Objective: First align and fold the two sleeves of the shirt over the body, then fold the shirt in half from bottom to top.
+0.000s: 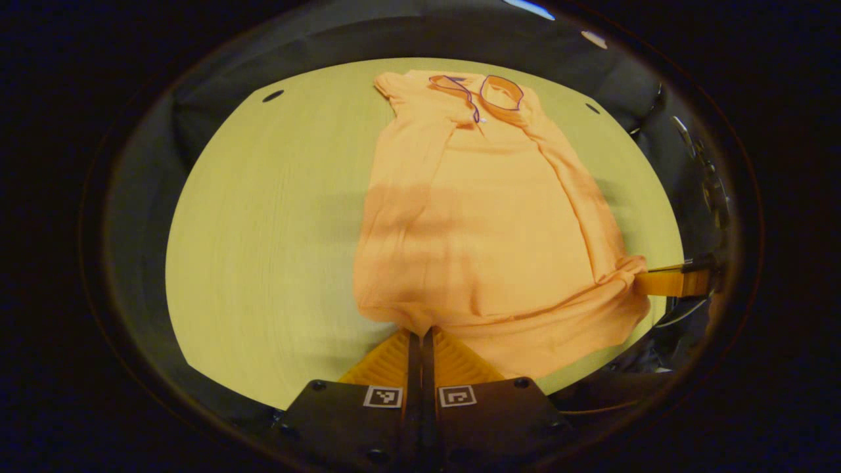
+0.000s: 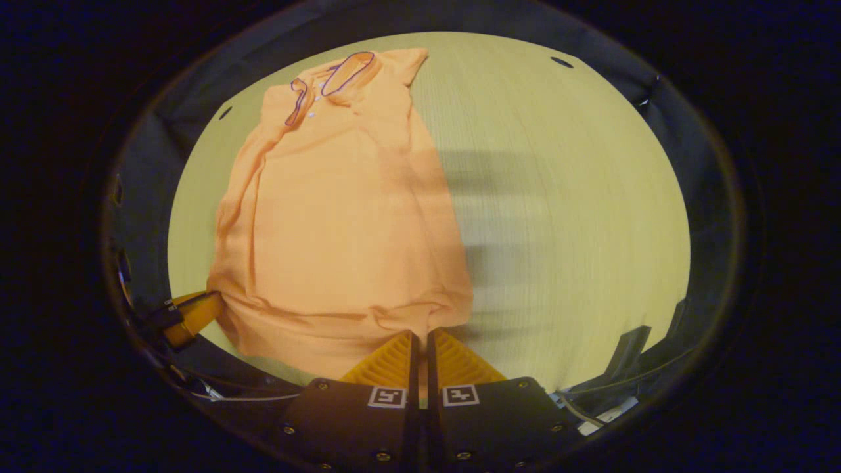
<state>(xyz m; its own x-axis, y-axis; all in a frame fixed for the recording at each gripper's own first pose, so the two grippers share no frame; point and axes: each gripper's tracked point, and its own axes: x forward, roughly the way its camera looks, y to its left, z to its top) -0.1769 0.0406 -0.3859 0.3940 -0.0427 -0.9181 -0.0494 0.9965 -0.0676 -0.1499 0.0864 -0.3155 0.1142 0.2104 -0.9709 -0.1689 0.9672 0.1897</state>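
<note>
An orange polo shirt (image 1: 486,217) lies lengthwise on the pale wooden table (image 1: 263,230), collar far from me, both sleeves folded in over the body. My left gripper (image 1: 420,334) is shut on the shirt's bottom hem at one corner. In the right gripper view the same shirt (image 2: 341,210) stretches away, and my right gripper (image 2: 420,336) is shut on the hem at the other corner. Each view shows the other gripper at its edge, the right gripper (image 1: 657,282) and the left gripper (image 2: 197,312), pinching the hem, which is slightly lifted and bunched.
The round table (image 2: 578,217) has small dark holes (image 1: 272,96) near its far rim. Black cloth surrounds it. Cables (image 2: 250,396) hang near the front edge. Bare tabletop lies on either side of the shirt.
</note>
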